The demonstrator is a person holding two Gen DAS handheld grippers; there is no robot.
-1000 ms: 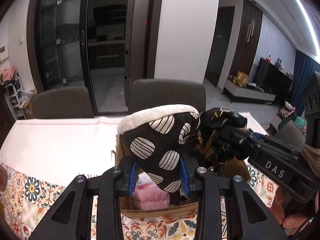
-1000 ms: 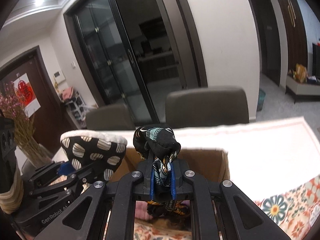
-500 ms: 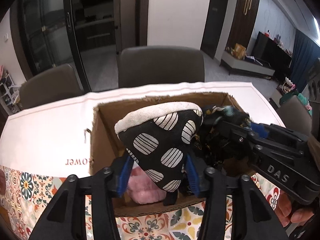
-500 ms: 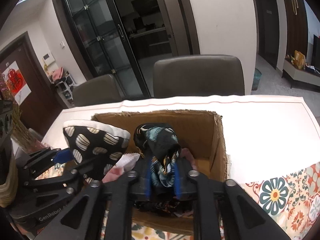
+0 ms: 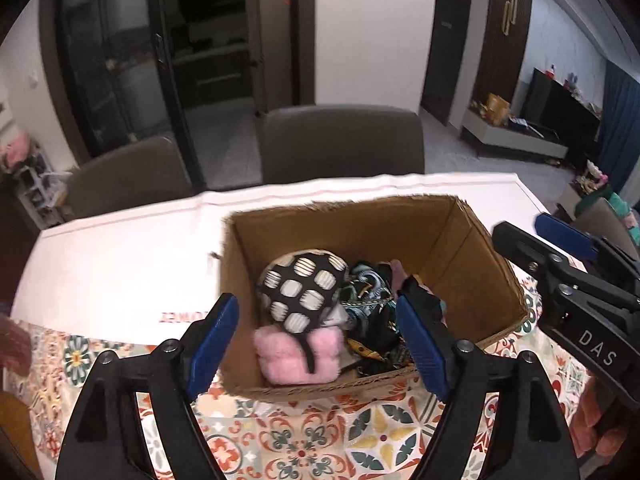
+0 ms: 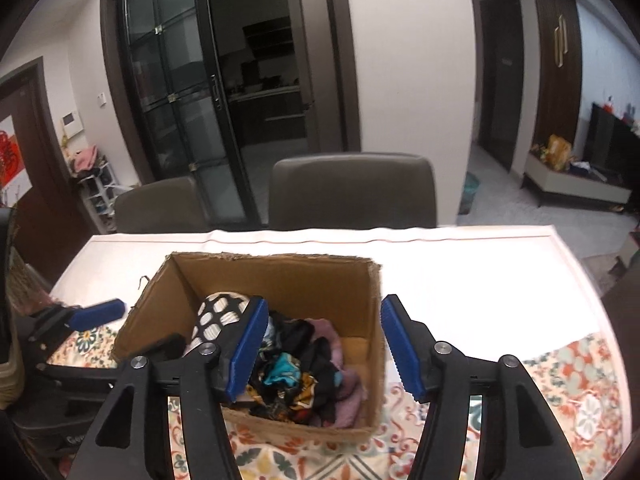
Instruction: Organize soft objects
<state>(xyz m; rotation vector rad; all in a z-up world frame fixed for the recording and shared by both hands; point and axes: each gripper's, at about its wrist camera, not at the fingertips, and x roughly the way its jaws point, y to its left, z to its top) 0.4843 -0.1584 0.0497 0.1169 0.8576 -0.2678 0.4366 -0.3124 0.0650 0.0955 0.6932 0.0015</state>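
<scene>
Soft objects: the spotted pouch (image 5: 302, 292), pink plush (image 5: 298, 356) and patterned scarf (image 5: 372, 304) all lie inside the box (image 5: 360, 224), on the tablecloth (image 5: 120, 264).
Left view, jaws: the left gripper (image 5: 320, 344) is spread wide and holds nothing; its 2 blue pads straddle the box's near wall.
Left view, bearing: the pouch sits straight ahead and below, between the pads, resting on the plush; the scarf lies beside it, toward the right pad.
Left view, other tool: the right gripper (image 5: 560, 236) hangs at the box's right edge.
Right view, jaws: the right gripper (image 6: 320, 344) is wide and empty.
Right view, bearing: the scarf (image 6: 296, 372) lies just ahead and below; the pouch (image 6: 220, 316) is to its left.
Judgement: each gripper is nearer the item in front of it; no loose soft item shows outside the box.
</scene>
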